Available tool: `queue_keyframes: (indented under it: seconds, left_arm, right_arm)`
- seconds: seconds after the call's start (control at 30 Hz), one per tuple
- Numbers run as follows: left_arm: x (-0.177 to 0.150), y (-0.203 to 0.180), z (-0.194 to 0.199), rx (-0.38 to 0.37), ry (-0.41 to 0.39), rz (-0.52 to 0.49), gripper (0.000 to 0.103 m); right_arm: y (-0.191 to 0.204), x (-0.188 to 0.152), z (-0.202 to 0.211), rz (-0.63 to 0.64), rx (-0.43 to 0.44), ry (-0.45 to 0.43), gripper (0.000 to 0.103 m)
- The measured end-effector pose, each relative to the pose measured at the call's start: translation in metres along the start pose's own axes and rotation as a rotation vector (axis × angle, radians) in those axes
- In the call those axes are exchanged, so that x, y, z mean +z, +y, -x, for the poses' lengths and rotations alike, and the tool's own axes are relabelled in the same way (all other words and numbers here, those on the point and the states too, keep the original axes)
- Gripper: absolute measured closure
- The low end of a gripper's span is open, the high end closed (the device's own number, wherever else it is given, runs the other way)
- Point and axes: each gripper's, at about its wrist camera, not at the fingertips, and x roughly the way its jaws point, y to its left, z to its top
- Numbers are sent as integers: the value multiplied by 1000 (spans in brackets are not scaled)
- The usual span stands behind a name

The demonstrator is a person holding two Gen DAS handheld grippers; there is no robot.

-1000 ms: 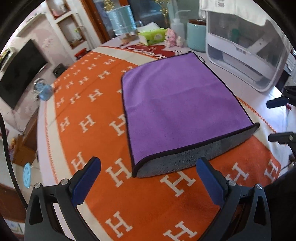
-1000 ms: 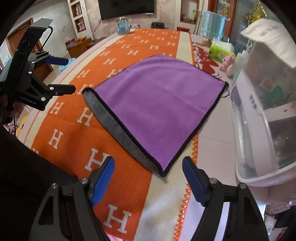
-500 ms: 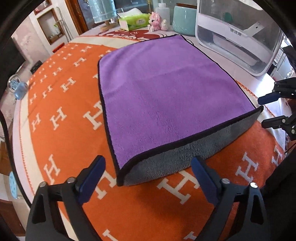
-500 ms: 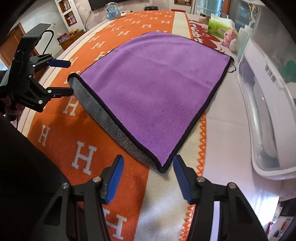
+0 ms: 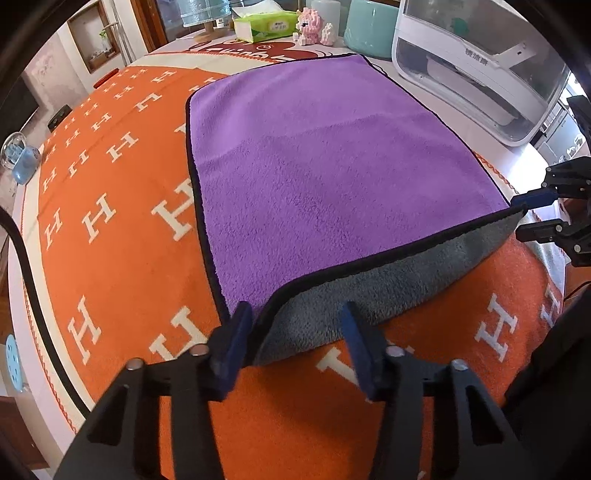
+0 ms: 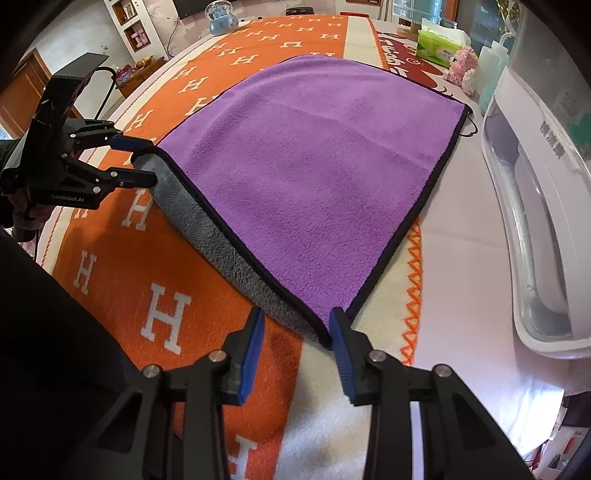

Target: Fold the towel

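Note:
A purple towel (image 5: 332,177) with a grey underside and black trim lies folded once on the orange H-pattern cloth (image 5: 122,229); its folded edge faces me. It also shows in the right wrist view (image 6: 325,177). My left gripper (image 5: 295,332) is open, its blue pads straddling the towel's near left corner. My right gripper (image 6: 297,332) is open, its pads straddling the near right corner. Each gripper shows in the other's view, the left gripper (image 6: 138,160) and the right gripper (image 5: 524,218), at the fold's opposite ends.
A white plastic appliance (image 5: 480,62) stands along the right side of the table. A green tissue pack (image 5: 266,26), a pink toy (image 5: 314,31) and a teal canister (image 5: 369,27) stand at the far end. A blue bottle (image 5: 22,162) sits far left.
Both grippers have moved forward and down onto the towel's near corners and their jaws have narrowed around the folded edge.

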Motion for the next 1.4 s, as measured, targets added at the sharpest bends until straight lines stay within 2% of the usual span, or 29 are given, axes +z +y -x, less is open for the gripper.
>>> queue_keyframes:
  seconds: [0.23, 0.4, 0.57, 0.97, 1.23, 1.4]
  left_arm:
    - [-3, -1, 3, 41, -11, 13, 83]
    - [-4, 2, 4, 90, -7, 38, 93]
    - [-5, 5, 6, 98, -13, 61, 97]
    - [-7, 2, 14, 126, -23, 63, 98]
    - [-1, 2, 38, 151, -77, 89, 98]
    - [8, 5, 60, 187, -139, 113, 98]
  right_arm:
    - [0, 0, 2, -5, -23, -6, 80]
    - [-1, 0, 3, -20, -47, -16, 91]
    - [0, 1, 5, -29, -49, -27, 98]
    - [0, 2, 9, -35, -50, -43, 98]
    - [-3, 9, 27, -32, -65, -85, 98]
    - [-4, 21, 45, -8, -92, -150, 98]
